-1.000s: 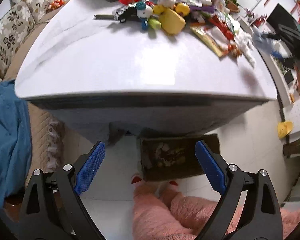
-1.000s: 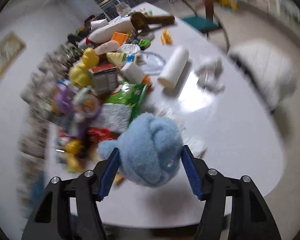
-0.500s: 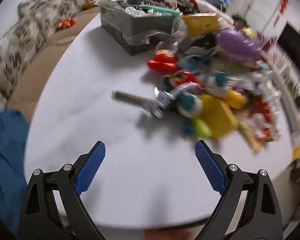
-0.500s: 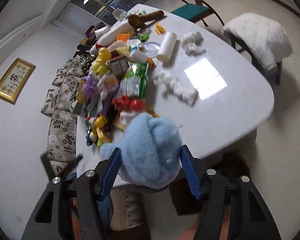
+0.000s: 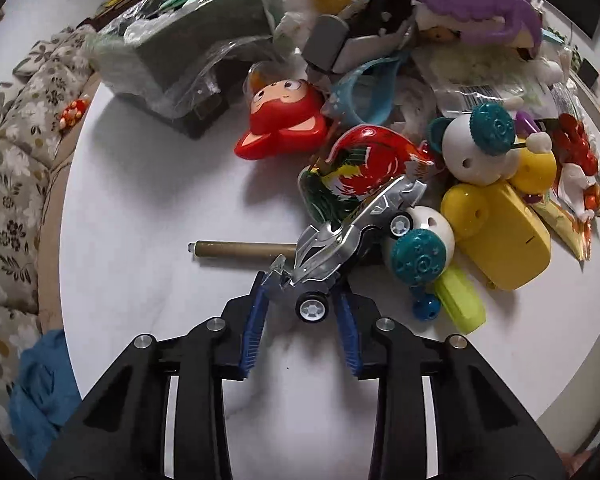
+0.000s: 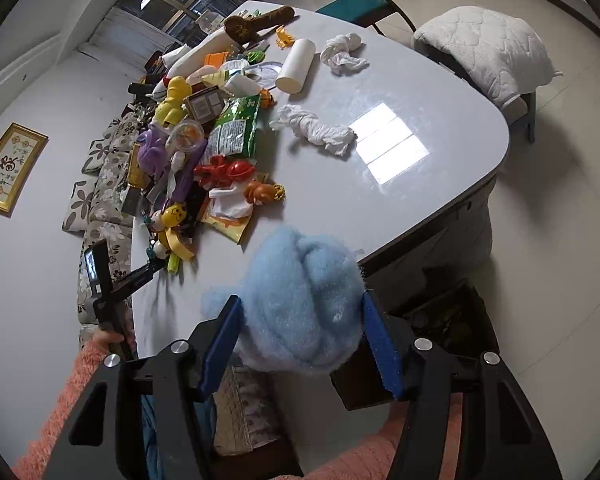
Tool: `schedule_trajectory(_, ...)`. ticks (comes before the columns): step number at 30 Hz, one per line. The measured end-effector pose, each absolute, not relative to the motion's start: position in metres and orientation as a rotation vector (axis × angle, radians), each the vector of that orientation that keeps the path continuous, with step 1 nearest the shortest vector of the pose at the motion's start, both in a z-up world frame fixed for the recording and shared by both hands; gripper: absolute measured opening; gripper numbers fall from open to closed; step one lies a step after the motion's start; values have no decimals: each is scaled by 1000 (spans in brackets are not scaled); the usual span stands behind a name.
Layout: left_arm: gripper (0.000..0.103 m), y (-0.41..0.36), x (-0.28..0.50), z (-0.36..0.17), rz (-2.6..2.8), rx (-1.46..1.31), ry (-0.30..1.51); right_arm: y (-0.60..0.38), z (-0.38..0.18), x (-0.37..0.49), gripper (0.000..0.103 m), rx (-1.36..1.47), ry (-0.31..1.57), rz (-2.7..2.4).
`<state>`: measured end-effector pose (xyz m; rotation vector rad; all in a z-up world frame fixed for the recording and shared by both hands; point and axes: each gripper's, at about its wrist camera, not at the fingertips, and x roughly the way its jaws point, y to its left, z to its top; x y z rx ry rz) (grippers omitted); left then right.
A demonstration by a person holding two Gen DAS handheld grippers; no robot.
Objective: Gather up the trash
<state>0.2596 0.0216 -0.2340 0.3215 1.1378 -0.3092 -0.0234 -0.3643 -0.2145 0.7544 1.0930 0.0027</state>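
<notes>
My left gripper (image 5: 300, 292) is shut on the front end of a silver toy car (image 5: 352, 236) at the near edge of a pile of toys and wrappers on the white table (image 5: 160, 200). A brown paper tube (image 5: 244, 249) lies just left of the car. My right gripper (image 6: 300, 328) is shut on a ball of light blue fluff (image 6: 304, 304) and holds it off the table's near corner, above the floor. Crumpled white tissues (image 6: 316, 130) lie on the table (image 6: 420, 92) in the right wrist view, and the left gripper shows there (image 6: 112, 280) too.
A dark box (image 6: 440, 332) stands on the floor under the table's corner, partly hidden by the fluff. A red fox toy (image 5: 284, 124), yellow toy (image 5: 500, 232) and a grey bagged box (image 5: 192, 52) crowd the pile. A floral sofa (image 5: 12, 152) runs along the left.
My left gripper moved in over the table and closed on the silver toy car. My right gripper drew back and lower past the table's corner with the blue fluff.
</notes>
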Motion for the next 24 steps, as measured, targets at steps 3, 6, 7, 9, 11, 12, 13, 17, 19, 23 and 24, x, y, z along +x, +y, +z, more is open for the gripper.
schedule_trajectory(3, 27, 29, 253, -227, -342, 252, 1134, -357, -215, -22, 60, 753, 1099, 20)
schedule_trajectory(6, 27, 41, 240, -220, -340, 217, 1136, -349, -214, -15, 54, 758, 1101, 63)
schedule_trajectory(7, 27, 46, 235, -217, -343, 196, 1132, -346, -214, -13, 53, 758, 1098, 76)
schedule_trajectory(9, 27, 60, 225, -208, -353, 127, 1118, -338, -214, -6, 39, 744, 1104, 110)
schedule_trajectory(11, 27, 70, 214, -200, -340, 86, 1098, -332, -219, 3, 34, 727, 1127, 121)
schedule_trajectory(12, 27, 75, 210, -197, -344, 60, 1086, -330, -222, 7, 33, 715, 1136, 114)
schedule_trajectory(13, 27, 79, 204, -191, -347, 29, 1069, -328, -225, 10, 27, 714, 1144, 114)
schedule_trajectory(17, 27, 88, 160, -161, -395, -46, 973, -318, -230, 12, 26, 655, 1168, 143)
schedule_trajectory(19, 27, 82, 126, -148, -442, -38, 952, -316, -232, 11, 33, 626, 1175, 153)
schedule_trajectory(23, 27, 54, 72, -166, -545, -7, 1022, -317, -241, 10, 35, 591, 1187, 156)
schedule_trajectory(24, 27, 41, 57, -182, -582, -2, 1068, -318, -244, 11, 34, 575, 1183, 145)
